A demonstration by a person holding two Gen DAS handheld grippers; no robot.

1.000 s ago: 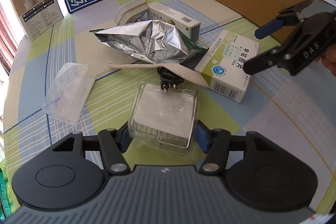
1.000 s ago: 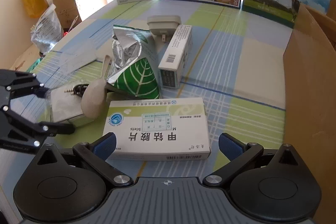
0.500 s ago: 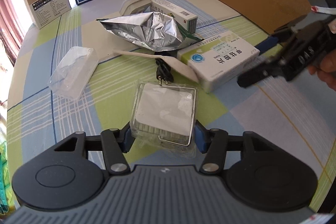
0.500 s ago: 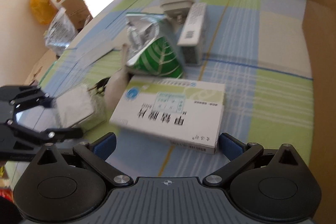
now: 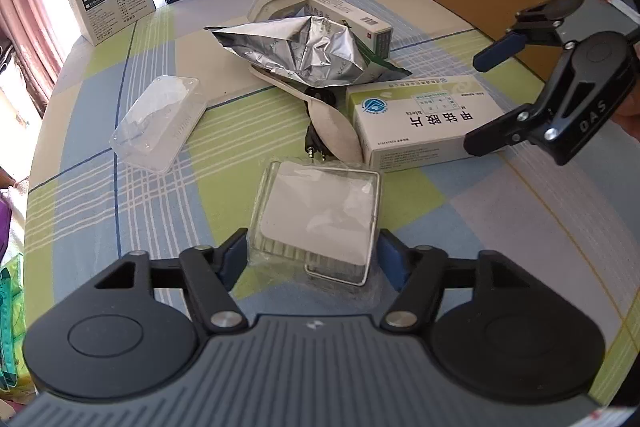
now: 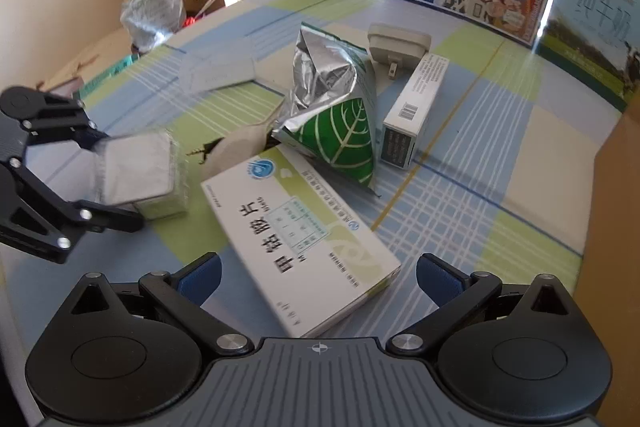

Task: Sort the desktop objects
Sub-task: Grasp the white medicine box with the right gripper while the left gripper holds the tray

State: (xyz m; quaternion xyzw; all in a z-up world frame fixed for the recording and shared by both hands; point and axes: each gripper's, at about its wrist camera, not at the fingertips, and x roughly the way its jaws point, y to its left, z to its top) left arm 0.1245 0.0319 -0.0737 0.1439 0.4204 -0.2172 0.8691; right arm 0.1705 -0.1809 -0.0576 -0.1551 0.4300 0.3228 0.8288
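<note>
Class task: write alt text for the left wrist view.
The left gripper brackets a clear square packet, jaws just opened. Beyond lie a white medicine box and silver foil bag; the right gripper hovers open.

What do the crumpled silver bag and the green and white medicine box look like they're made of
Crumpled silver bag: looks like metallised foil film, shiny, holding sharp creases. Medicine box: likely printed paperboard with a smooth finish, crisp folded edges and a barcode.

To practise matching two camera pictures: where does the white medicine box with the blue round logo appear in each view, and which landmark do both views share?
Left wrist view: medicine box right of centre, by the right gripper.
Right wrist view: medicine box low centre, between that gripper's open fingers.
Shared landmark: foil bag, just beyond the box.
</note>
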